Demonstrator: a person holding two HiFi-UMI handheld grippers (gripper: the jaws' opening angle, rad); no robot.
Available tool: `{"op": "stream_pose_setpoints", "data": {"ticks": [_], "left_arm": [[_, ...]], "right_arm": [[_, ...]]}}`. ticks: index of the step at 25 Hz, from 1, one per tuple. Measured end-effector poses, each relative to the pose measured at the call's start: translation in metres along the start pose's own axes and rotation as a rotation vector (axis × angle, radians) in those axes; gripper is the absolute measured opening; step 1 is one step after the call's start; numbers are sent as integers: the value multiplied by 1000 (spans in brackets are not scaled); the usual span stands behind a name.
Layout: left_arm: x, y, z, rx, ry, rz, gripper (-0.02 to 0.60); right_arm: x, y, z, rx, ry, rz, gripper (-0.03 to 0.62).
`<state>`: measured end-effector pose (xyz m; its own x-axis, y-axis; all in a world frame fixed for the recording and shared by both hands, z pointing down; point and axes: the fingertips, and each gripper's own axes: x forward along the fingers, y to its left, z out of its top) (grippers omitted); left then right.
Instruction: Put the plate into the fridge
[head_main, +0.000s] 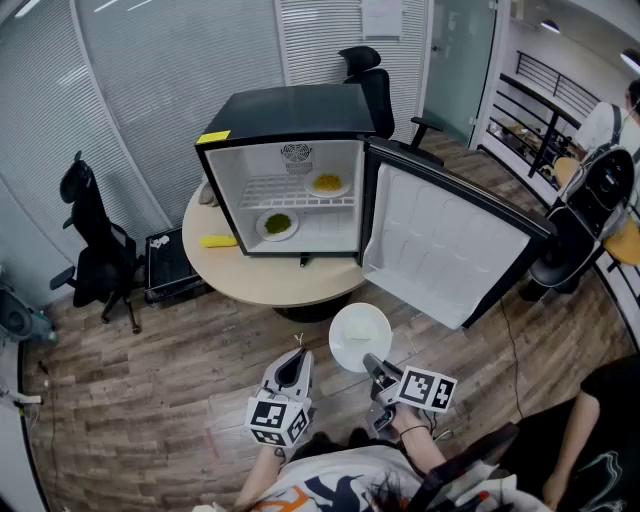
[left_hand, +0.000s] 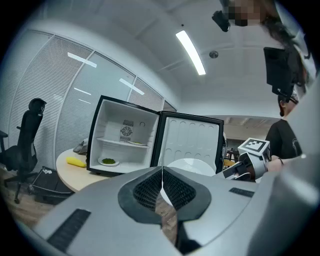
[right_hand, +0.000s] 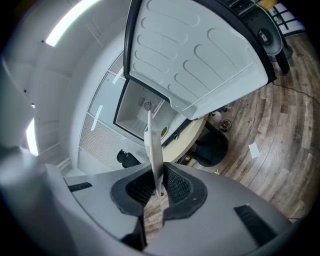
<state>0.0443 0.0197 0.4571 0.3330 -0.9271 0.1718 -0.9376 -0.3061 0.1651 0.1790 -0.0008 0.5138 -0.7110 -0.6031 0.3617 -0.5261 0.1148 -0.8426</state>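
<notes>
A small black fridge (head_main: 290, 110) stands on a round table with its door (head_main: 445, 240) swung open to the right. A plate of yellow food (head_main: 327, 184) lies on its wire shelf and a plate of green food (head_main: 277, 224) on its floor. My right gripper (head_main: 370, 364) is shut on the rim of an empty white plate (head_main: 359, 336), held in front of the table; in the right gripper view the plate (right_hand: 154, 150) stands edge-on between the pads. My left gripper (head_main: 294, 368) is shut and empty, just left of the plate.
A yellow object (head_main: 218, 241) lies on the round table (head_main: 280, 285) left of the fridge. Black office chairs stand at the left (head_main: 95, 250) and behind the fridge (head_main: 368, 80). A person with a backpack (head_main: 600, 180) is at the right. Wood floor lies below.
</notes>
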Motion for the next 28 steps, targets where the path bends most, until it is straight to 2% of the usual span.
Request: {"op": "stream_pose_setpoints", "data": {"ticks": [4, 8, 20, 28], "left_arm": [[1, -1, 0, -7, 2, -38, 15], [-4, 0, 1, 9, 2, -40, 15], [-14, 1, -5, 15, 6, -55, 15], [-25, 16, -4, 24, -4, -54, 15]], "right_arm": [[3, 2, -3, -21, -21, -13, 38], [6, 9, -5, -35, -28, -2, 38], [10, 8, -17, 52, -32, 27, 40], [23, 16, -31, 43, -10, 14, 40]]}}
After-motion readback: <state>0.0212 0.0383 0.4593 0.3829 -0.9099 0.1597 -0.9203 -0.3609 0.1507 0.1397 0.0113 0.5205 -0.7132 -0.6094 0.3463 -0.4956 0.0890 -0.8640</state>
